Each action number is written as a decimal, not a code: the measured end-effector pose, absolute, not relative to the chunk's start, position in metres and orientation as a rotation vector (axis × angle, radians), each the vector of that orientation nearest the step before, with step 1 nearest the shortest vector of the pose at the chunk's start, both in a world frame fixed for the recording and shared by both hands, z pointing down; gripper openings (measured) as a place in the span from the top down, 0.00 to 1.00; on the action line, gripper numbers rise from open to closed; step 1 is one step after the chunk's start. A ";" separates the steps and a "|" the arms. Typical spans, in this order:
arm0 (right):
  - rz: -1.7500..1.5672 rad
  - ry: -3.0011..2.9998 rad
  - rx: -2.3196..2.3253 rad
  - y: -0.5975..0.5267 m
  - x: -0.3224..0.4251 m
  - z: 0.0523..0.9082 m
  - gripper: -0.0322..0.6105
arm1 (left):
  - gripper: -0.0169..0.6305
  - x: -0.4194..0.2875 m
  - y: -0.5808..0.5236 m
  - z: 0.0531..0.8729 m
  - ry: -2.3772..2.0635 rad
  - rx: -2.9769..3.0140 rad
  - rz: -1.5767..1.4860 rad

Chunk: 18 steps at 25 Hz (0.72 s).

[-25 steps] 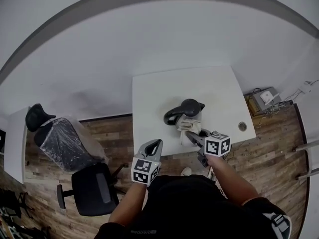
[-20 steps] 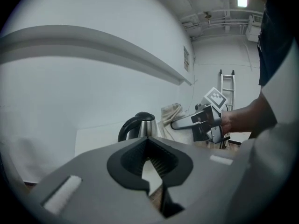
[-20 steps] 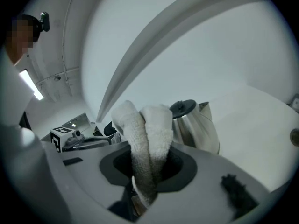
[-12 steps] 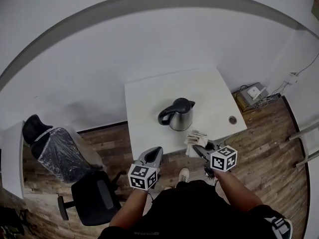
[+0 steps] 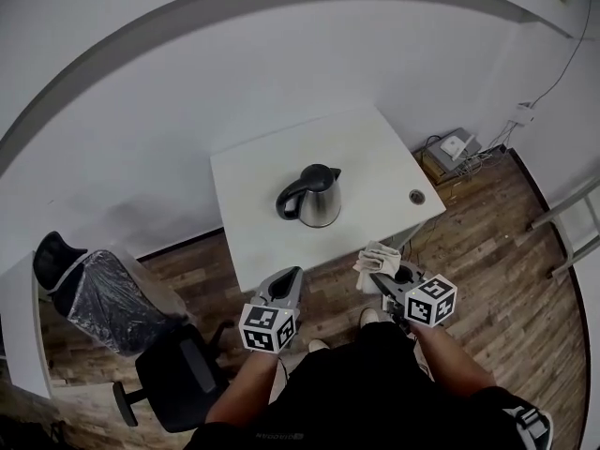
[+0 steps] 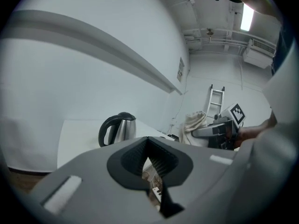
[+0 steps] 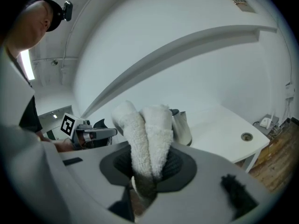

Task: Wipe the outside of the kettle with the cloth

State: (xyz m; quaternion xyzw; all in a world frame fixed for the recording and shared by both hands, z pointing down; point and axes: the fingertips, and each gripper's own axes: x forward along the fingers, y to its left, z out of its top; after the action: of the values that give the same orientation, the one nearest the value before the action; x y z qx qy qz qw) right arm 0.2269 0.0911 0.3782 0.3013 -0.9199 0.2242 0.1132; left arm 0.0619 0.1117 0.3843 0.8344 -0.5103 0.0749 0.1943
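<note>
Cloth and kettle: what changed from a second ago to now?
The right gripper, shut on the cloth, pulled back from the kettle toward the person. A second ago the cloth was against the kettle's side; now it is off the table, past its near edge. Unchanged: kettle on the table, left gripper shut and empty.

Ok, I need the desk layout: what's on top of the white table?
Only the kettle stands on the table, plus a round hole near one corner. The spot under the kettle is covered. The cloth is off the table, clamped in the right tongs.
</note>
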 end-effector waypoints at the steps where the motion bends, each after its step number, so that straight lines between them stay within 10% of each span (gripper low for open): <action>1: 0.650 -2.700 0.883 0.093 0.229 0.379 0.80 | 0.96 0.067 0.114 0.381 -1.435 2.370 0.235; 18: 0.482 -2.740 0.666 0.073 0.288 0.372 0.80 | 0.96 0.149 0.113 0.369 -1.563 2.291 0.158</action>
State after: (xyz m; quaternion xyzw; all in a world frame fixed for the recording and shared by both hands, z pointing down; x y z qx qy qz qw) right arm 0.2883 0.0734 0.3715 0.2303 -0.9485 0.1667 0.1398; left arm 0.1490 0.1133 0.3690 0.8111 -0.5535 0.0560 0.1808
